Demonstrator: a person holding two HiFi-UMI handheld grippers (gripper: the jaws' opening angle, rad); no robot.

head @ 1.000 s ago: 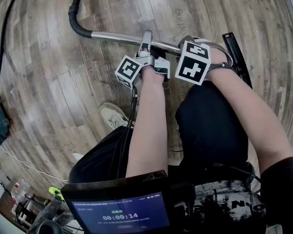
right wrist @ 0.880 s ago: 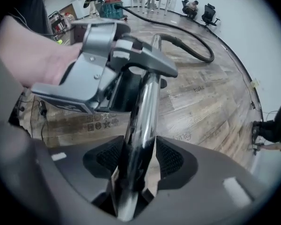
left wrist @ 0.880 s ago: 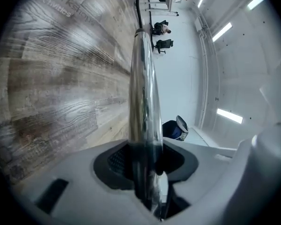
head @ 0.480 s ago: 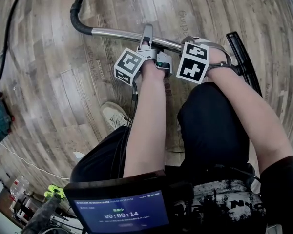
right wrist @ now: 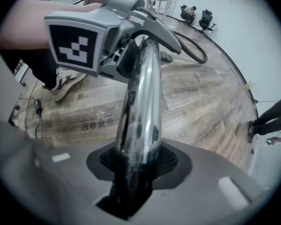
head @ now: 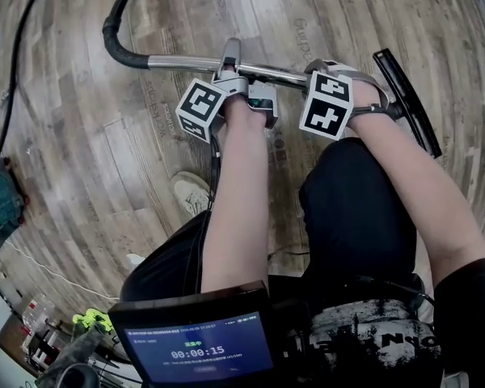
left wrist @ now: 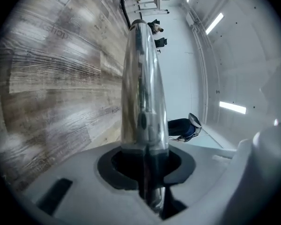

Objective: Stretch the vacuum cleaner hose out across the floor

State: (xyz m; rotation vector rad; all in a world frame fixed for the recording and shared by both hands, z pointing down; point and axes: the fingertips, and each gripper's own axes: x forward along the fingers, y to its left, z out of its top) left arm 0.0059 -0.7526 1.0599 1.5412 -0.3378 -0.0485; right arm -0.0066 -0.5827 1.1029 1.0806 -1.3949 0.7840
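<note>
L gripper (head: 230, 63) is shut on the shiny metal tube (head: 186, 60) in the head view; its jaws just closed in more. R gripper (head: 333, 73) holds the same tube near the black floor head (head: 404, 103); its jaws just opened a bit, w/ the tube between them. The black hose (head: 113, 18) bends off the tube's end & runs away up-left over the wood floor (head: 81, 152).

L gripper view: pads hug the tube. Floor is on one side, a big white room w/ strip lights (left wrist: 232, 107) on the other.

R gripper view: pads look tight on the tube too. L gripper sits further along it, w/ the hose curving behind.

I think the best way is to keep both grips firm, pull slow & level so the hose goes straight, & keep off the thin cable (head: 12, 71).
</note>
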